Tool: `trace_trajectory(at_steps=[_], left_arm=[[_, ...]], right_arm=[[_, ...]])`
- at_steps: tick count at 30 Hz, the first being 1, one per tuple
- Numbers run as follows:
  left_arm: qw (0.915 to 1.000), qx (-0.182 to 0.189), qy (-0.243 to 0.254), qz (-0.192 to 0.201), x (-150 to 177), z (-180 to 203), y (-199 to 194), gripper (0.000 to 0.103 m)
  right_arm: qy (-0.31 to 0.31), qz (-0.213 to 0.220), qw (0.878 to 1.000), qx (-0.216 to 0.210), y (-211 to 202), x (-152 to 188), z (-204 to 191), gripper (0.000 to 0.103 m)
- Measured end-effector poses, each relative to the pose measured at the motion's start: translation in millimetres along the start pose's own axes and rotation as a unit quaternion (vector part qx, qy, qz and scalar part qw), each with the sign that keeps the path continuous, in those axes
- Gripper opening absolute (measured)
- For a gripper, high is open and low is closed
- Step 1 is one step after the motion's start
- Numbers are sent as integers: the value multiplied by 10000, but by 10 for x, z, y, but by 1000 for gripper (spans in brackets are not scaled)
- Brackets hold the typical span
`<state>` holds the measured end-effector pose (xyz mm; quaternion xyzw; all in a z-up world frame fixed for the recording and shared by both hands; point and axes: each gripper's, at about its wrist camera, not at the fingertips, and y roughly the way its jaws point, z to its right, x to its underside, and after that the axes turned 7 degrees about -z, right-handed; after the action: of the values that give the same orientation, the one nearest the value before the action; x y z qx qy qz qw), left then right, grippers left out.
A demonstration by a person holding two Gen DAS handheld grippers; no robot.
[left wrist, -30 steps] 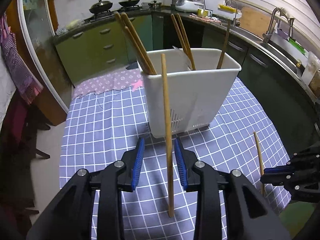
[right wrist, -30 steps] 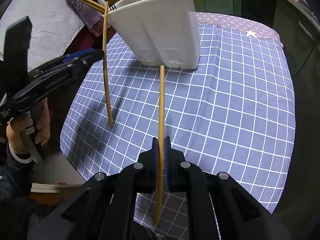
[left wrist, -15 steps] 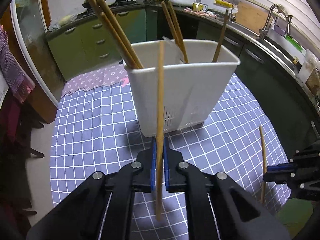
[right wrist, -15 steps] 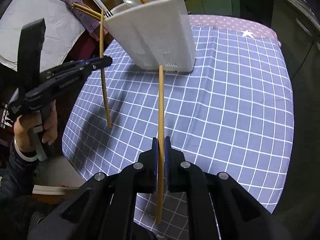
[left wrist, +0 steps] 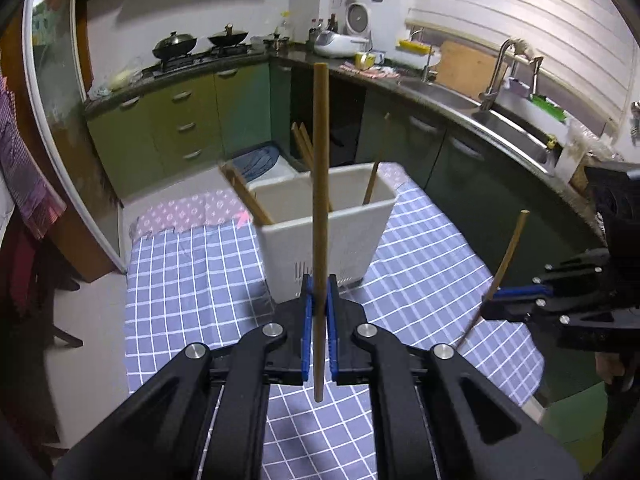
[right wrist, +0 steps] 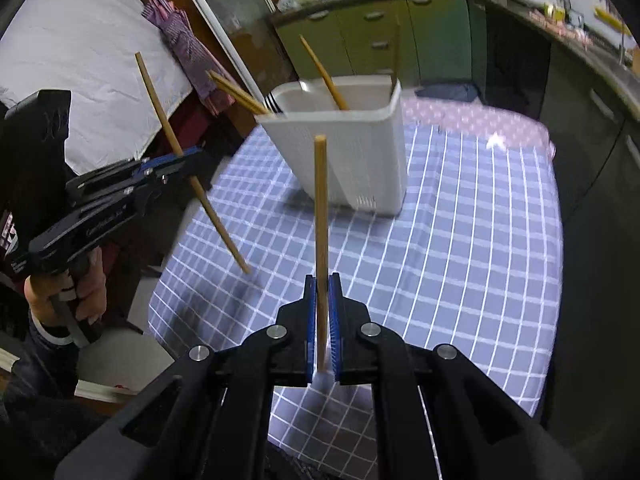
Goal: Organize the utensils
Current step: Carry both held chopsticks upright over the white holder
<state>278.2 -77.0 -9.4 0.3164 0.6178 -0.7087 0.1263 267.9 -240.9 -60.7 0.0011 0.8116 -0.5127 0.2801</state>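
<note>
2 grippers, left gripper (left wrist: 316, 312) and right gripper (right wrist: 321, 320), each clamping 1 chopstick, left chopstick (left wrist: 320, 200) and right chopstick (right wrist: 321, 216), 1 white utensil holder (left wrist: 324, 232), at least 4 chopsticks (left wrist: 306, 148) in it, 1 checked tablecloth (left wrist: 192, 280), 2 woks (left wrist: 176, 44)

Little readable lettering was found

A line of pale script was seen printed along the side of the left gripper (right wrist: 182, 158) in the right wrist view, but its words could not be made out. White marks on a dark sleeve at that view's left edge were likewise illegible. No label, brand or number could be read on the white utensil holder (left wrist: 340, 236) or elsewhere.
</note>
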Motion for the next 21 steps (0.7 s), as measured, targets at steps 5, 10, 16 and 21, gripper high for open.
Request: trace_trajectory(at_steps=[5, 10, 16, 21], left_arm=[[9995, 194, -95, 211, -307, 8, -312, 6], [9961, 101, -55, 877, -690, 74, -715, 6], [9861, -192, -195, 1636, -1082, 34, -714, 6], [9830, -384, -351, 1762, -1189, -10, -287, 6]], right_arm=[[-202, 519, 9982, 206, -458, -335, -164, 7], [-283, 1085, 9930, 363, -950, -688, -257, 7], [-243, 1488, 9870, 558, -1271, -1011, -279, 7], [-103, 1600, 9854, 571, -1323, -1210, -187, 7]])
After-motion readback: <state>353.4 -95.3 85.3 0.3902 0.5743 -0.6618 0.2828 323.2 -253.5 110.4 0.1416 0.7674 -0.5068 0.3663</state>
